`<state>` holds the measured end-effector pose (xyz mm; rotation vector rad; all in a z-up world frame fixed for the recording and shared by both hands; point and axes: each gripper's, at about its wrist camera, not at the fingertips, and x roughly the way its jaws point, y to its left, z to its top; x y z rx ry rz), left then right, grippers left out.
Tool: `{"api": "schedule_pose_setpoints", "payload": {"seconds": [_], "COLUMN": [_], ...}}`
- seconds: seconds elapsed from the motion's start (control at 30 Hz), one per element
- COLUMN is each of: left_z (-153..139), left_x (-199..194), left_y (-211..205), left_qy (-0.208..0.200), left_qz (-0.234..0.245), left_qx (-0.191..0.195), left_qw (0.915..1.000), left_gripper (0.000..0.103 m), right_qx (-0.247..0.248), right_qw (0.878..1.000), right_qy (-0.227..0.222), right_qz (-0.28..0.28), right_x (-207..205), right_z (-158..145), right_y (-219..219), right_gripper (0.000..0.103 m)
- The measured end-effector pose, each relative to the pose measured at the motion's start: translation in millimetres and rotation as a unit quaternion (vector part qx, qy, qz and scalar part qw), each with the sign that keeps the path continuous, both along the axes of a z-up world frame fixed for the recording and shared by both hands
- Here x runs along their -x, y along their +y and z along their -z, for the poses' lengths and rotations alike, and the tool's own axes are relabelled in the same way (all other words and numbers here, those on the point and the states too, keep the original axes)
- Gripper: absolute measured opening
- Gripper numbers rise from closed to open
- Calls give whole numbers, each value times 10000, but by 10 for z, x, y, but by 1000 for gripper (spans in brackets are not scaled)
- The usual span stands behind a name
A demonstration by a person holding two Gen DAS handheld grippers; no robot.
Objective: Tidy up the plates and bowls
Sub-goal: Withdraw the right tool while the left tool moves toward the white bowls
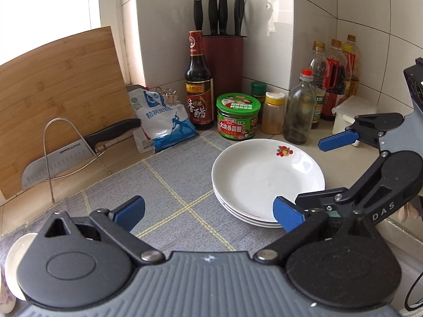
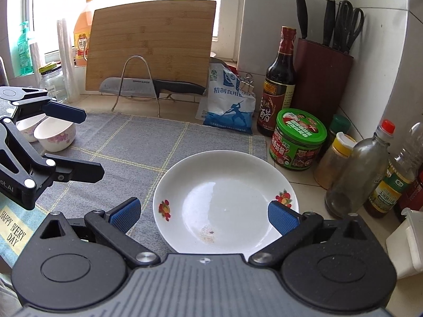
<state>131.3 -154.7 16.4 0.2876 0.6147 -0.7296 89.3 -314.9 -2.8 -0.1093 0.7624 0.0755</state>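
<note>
Both grippers' jaws apart — stacked plates point(image 1: 267, 182) lie flat, rims up.

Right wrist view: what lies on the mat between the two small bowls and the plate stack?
Nothing: in the right wrist view, only bare grey mat lies between the bowls and plate stack.

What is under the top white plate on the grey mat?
Under the top plate lie at least two more white plates; only their rims show. Their faces, and the grey mat beneath the stack, are covered.
</note>
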Motion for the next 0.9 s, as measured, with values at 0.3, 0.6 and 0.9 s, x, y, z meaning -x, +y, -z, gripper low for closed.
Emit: {"api": "schedule_pose_setpoints", "payload": {"seconds": [0.3, 0.6, 0.9], "left_z": [-87, -181, -49], "left_x": [153, 209, 169], "left_y": [509, 1320, 2074], "left_qy": [-62, -11, 147], "left_qz": [-92, -140, -407], "left_qx": [29, 68, -219], "left_qw": [9999, 9999, 9988], "left_gripper": [102, 102, 102], "right_qx": [215, 289, 130], "right_qw": [9989, 9985, 9954], "right_qy": [63, 118, 386], "right_qz": [-415, -441, -865], "right_x": [25, 62, 65], "right_z": [-2, 35, 373], "right_y": [613, 1470, 2248], "right_gripper": [103, 103, 103]}}
